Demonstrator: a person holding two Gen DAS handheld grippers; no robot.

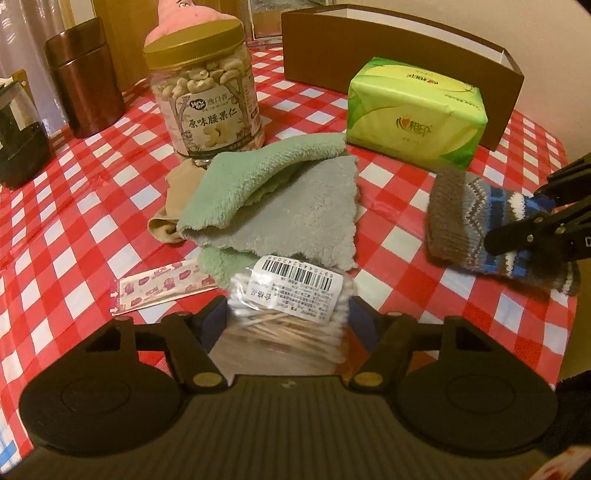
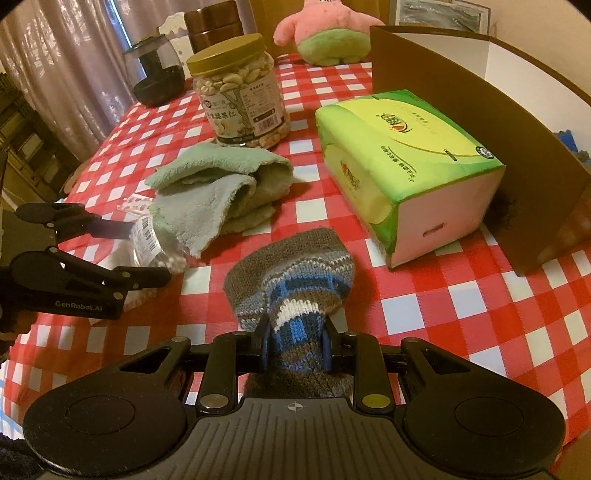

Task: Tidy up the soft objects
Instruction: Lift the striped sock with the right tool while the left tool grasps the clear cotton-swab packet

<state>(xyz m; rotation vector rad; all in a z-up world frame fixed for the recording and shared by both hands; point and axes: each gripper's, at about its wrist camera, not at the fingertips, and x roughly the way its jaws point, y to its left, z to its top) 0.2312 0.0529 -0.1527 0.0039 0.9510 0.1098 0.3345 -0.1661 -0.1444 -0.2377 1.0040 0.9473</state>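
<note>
Two grippers at work over a checked table [image 1: 406, 240].

Right gripper [image 2: 295, 343]: pinched narrow on one end of a knit sock [image 2: 291, 273], firmly held. Other end of the sock pointing forward, on or just above the cloth; cannot tell which. Near the tissue pack [image 2: 399, 158], not touching it.

Left gripper [image 1: 288, 306]: spread wide around a bag of swabs [image 1: 295, 280], the bag filling the gap from pad to pad. Pressing or merely bracketing, cannot tell. Bag lying against the near edge of a crumpled towel [image 1: 295, 206], with the nut jar [image 1: 207, 96] beyond.

Step in hand, by the look of it: picking up soft things for the open brown box [image 2: 461, 92] standing right behind the tissue pack. Sock secured, not yet carried over; towel, tissue pack and pink plush [image 2: 321, 29] still outside the box.

Next for the right: lift enough to clear both the tissue pack and the box wall, swing over, let go inside. Next for the left: settle the hold on the bag, then raise straight up to avoid dragging the towel along.
</note>
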